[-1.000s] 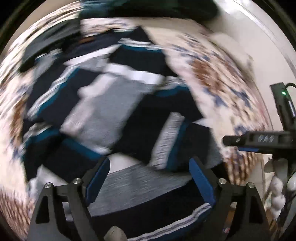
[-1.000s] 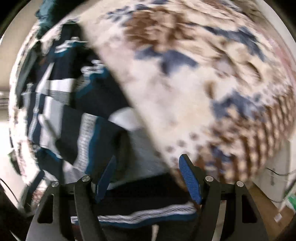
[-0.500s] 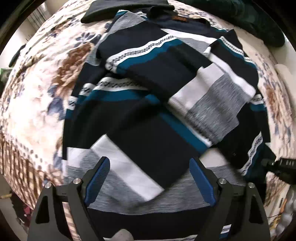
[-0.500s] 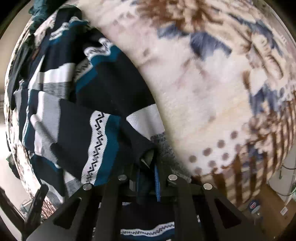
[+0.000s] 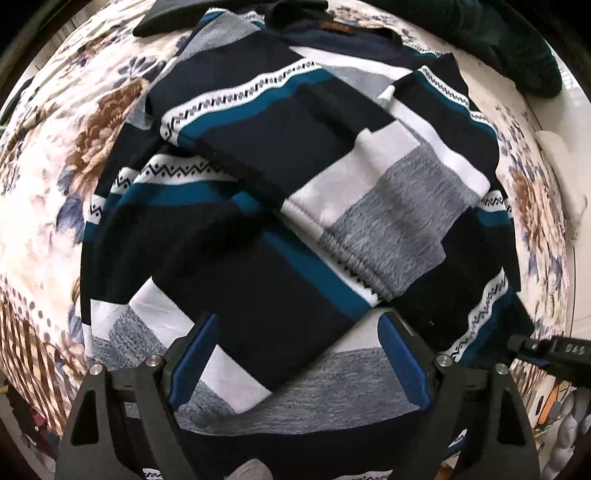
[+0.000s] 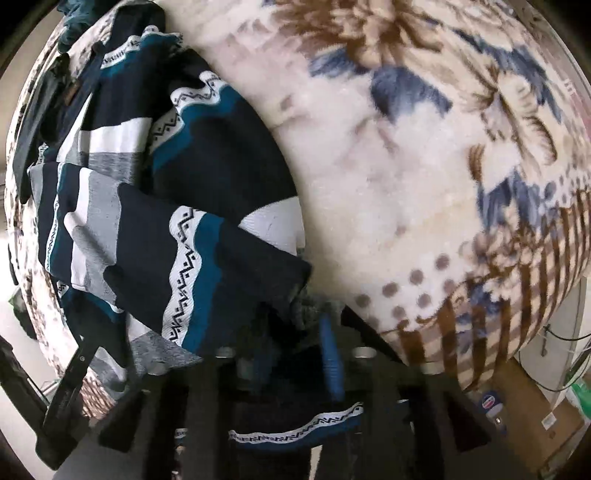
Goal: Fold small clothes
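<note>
A navy sweater (image 5: pixel 295 221) with teal, white and grey stripes lies crumpled on a floral blanket (image 5: pixel 55 184), its sleeves crossed over the body. My left gripper (image 5: pixel 297 321) hangs open straight above its lower part, nothing between the blue pads. In the right wrist view the sweater (image 6: pixel 207 258) fills the left half. My right gripper (image 6: pixel 295 332) has the sweater's bunched corner between its pads; the jaws are opening, and the cloth still fills the gap. The hem (image 6: pixel 295 428) droops below the fingers. The right gripper's body (image 5: pixel 546 350) shows at the left view's right edge.
Bare blanket (image 6: pixel 406 184) stretches to the right of the sweater. A dark green garment (image 5: pixel 498 40) and a black one (image 5: pixel 177 14) lie at the far end. The bed's edge drops off at lower right, with a cardboard box (image 6: pixel 535 417) on the floor.
The right gripper closed on the sweater's corner, then carried it sideways, and its jaws have parted a little. The left gripper swung over the sweater's body, sank slightly and stayed open.
</note>
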Tool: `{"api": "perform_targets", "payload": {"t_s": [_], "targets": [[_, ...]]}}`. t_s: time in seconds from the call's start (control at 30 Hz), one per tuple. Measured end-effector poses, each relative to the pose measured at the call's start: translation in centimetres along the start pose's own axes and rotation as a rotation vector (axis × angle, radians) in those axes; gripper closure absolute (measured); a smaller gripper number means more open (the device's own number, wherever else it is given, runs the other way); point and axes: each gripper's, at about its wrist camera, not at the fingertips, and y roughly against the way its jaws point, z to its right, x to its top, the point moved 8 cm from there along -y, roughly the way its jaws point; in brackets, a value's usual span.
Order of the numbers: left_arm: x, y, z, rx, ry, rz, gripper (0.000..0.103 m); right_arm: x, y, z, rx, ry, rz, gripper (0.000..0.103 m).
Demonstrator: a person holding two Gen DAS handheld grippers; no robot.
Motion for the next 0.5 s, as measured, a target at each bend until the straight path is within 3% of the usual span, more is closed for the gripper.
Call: {"api": "perform_targets", "payload": {"t_s": [0.17,0.23,0.33,0.43,0.5], "targets": [[-0.6,-0.6,-0.3,0.027,-0.023,-0.020,0.016,0.7,5.2,1.5,-0.002,0.037,0.189,0.069],[-0.8,-1.1,-0.2,0.034,-0.029,-0.027,0.016,0.4,4.8,-1.2,-0.007,0.070,0.221,0.069],[-0.7,-1.7,-0.3,0.049,-0.033,-0.029,0.016,-0.4,1.7,-2.3,-0.029,0.122,0.155,0.069],[-0.7,-3.2,-0.6,0.083,-0.039,-0.051,0.016,-2.0,-2.9,-0.7,-0.106,0.059,0.001,0.074],[-1.2,-4.4,-1.0,0.094,-0.034,-0.083,0.016,-2.4,-2.8,0.5,-0.074,0.027,-0.014,0.074]]}}
